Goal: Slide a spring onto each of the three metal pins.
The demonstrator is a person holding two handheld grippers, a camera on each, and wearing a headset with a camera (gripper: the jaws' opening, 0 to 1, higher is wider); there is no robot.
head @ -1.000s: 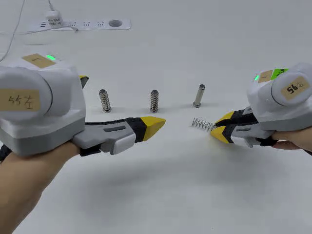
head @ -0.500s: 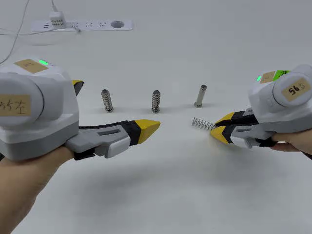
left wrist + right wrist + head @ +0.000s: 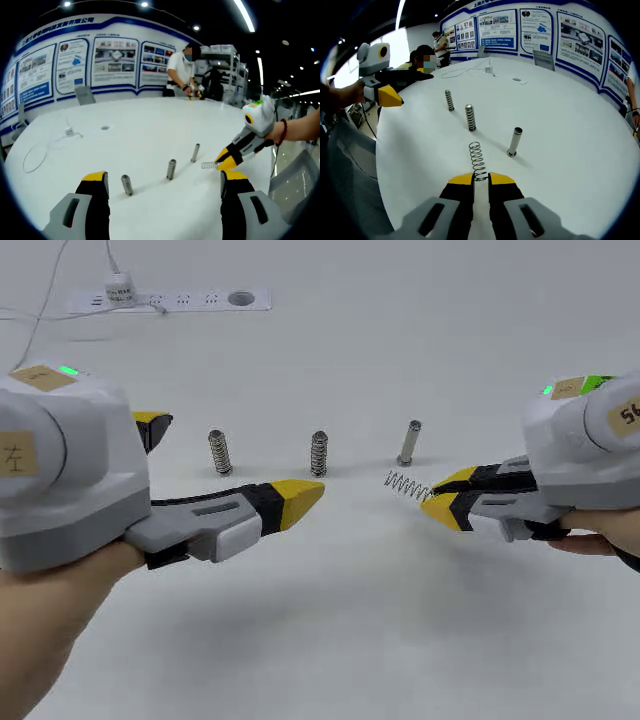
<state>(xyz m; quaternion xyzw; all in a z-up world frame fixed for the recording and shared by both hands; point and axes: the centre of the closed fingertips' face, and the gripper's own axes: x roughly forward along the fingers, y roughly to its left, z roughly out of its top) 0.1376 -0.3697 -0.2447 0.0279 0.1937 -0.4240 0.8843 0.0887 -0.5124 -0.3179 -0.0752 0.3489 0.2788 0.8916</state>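
The right gripper (image 3: pixel 480 176) has its fingers pinched on the near end of a spring (image 3: pixel 477 159), which juts straight ahead from the tips. The bare pin (image 3: pixel 513 141) stands on the surface (image 3: pixel 380 620) just beyond, to the right. The left gripper (image 3: pixel 164 177) has its fingers spread wide. Ahead between them stand a loaded pin (image 3: pixel 127 184) and a second loaded pin (image 3: pixel 171 169).
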